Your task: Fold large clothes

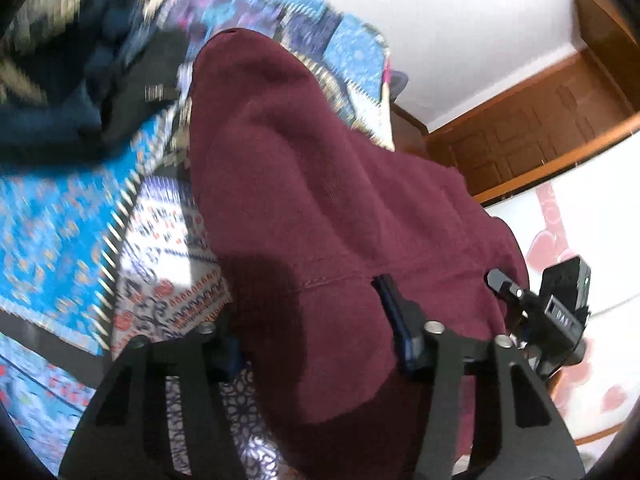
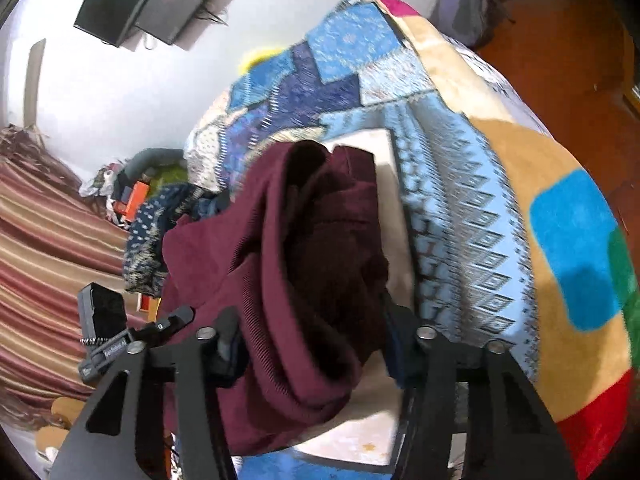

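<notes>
A large maroon garment (image 1: pixel 304 184) hangs over a bed covered in a blue patterned quilt (image 1: pixel 60 224). My left gripper (image 1: pixel 316 332) is shut on the maroon garment near a stitched hem, and the cloth drapes over and between its fingers. In the right wrist view the same maroon garment (image 2: pixel 304 256) is bunched and folded over itself. My right gripper (image 2: pixel 312 344) is shut on a thick bundle of it, lifted above the quilt (image 2: pixel 452 208). The fingertips of both grippers are mostly hidden by cloth.
A pile of dark blue and patterned clothes (image 1: pixel 68 80) lies on the bed at the left. A wooden door (image 1: pixel 532 136) and white wall stand behind. A wall-mounted screen (image 2: pixel 148 4), striped curtain (image 2: pixel 48 248) and a colourful blanket (image 2: pixel 568 248) are around the bed.
</notes>
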